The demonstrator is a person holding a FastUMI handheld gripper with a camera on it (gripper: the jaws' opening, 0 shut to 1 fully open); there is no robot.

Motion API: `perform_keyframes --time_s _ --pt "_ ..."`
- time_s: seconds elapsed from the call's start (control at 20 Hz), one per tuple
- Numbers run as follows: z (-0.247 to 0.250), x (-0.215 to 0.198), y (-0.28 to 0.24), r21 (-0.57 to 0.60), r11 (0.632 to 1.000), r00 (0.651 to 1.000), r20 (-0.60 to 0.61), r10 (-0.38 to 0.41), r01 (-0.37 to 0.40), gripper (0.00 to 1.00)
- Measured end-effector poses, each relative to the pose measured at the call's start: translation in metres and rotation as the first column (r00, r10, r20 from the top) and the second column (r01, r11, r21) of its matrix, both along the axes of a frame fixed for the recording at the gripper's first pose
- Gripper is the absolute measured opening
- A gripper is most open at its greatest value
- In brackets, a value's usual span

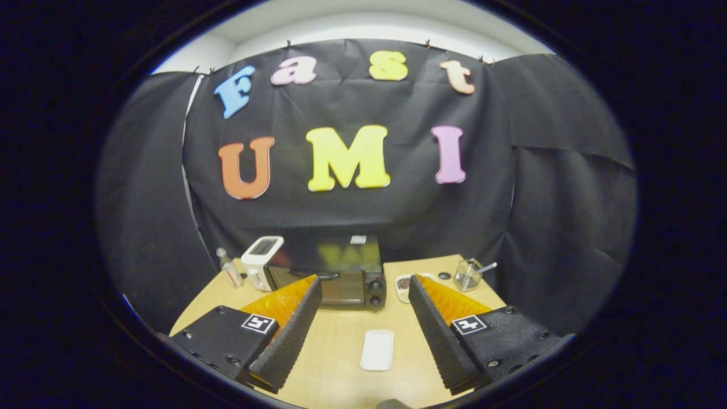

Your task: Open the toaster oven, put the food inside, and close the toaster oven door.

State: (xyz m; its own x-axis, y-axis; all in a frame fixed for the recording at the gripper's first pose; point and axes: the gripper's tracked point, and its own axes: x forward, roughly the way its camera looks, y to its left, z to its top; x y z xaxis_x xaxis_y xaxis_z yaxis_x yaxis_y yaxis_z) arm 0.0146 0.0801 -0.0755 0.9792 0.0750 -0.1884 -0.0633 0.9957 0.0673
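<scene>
A black toaster oven (341,271) stands at the back of the wooden table (341,363), its glass door shut and two knobs down its right side. Right of the oven lies a small white dish (404,286) holding dark food, partly hidden behind my right finger. A white rectangular plate (377,350) with nothing on it rests on the table between my fingers. My gripper (364,282) hovers well short of the oven, open wide, with nothing held.
A white pop-up toaster (260,261) stands left of the oven, with a small clear bottle (229,269) beside it. A clear cup with a utensil (469,274) and a small dark disc (444,276) sit at the back right. Black cloth walls surround the table.
</scene>
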Motion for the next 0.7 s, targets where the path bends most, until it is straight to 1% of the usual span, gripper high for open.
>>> perform_keyframes --time_s 0.15,0.3,0.35,0.45,0.55,0.6,0.7 --pt "0.06 -0.04 -0.051 0.018 0.999 0.993 0.104 -0.053 0.051 0.98" --pt "0.102 -0.058 -0.085 0.012 0.997 0.976 0.204 -0.079 0.078 0.99" --pt "0.108 -0.069 -0.095 0.006 0.997 0.969 0.233 -0.08 0.081 0.99" --pt "0.118 -0.077 -0.112 -0.024 0.997 0.962 0.264 -0.064 0.072 0.99" --pt "0.119 -0.08 -0.131 -0.113 0.991 0.958 0.283 -0.042 0.077 0.99" --pt "0.122 -0.083 -0.137 -0.14 0.988 0.953 0.3 -0.026 0.071 0.99" --pt "0.121 -0.082 -0.141 -0.144 0.988 0.951 0.31 -0.008 0.055 0.99"
